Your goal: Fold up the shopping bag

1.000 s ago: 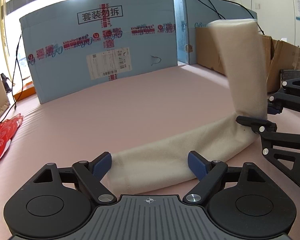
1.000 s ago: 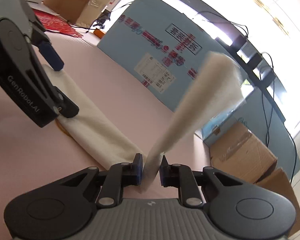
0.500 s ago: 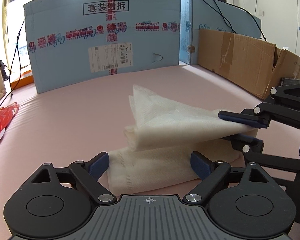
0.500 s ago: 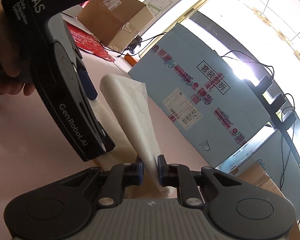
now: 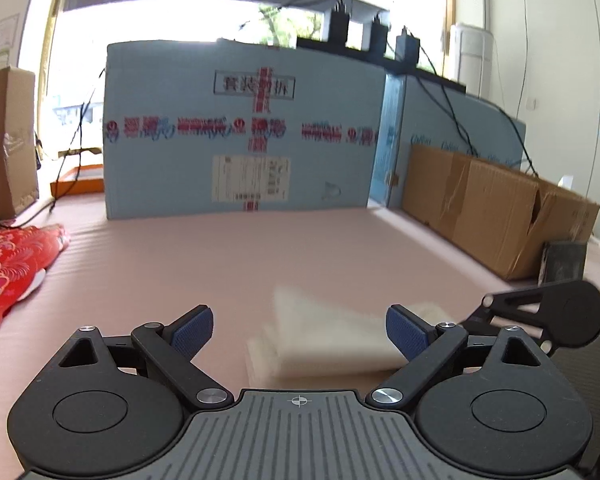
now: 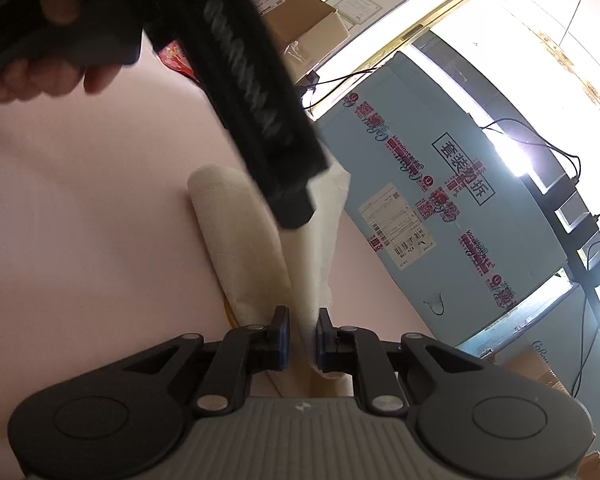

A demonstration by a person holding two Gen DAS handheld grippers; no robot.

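The pink padded table surface (image 5: 300,248) carries the work. A large light-blue printed carton (image 5: 240,132) stands at its far edge, brown cardboard boxes (image 5: 500,204) to the right, and a red floral cloth (image 5: 8,264) at the left margin.

The cream-white woven fabric shopping bag (image 6: 240,236) lies on the pink surface as a narrow folded band, one layer doubled over the other.

The left gripper (image 5: 298,330) stands released, jaws wide and above the bag, touching nothing. The right gripper (image 6: 302,336) has its jaws nearly together about the bag's upper layer; a narrow gap shows on one side, so grip appears light.

Assessment: the bag is light, limp and non-fragile, liable to sag and unfold. Best taken at the folded end or both layers together.
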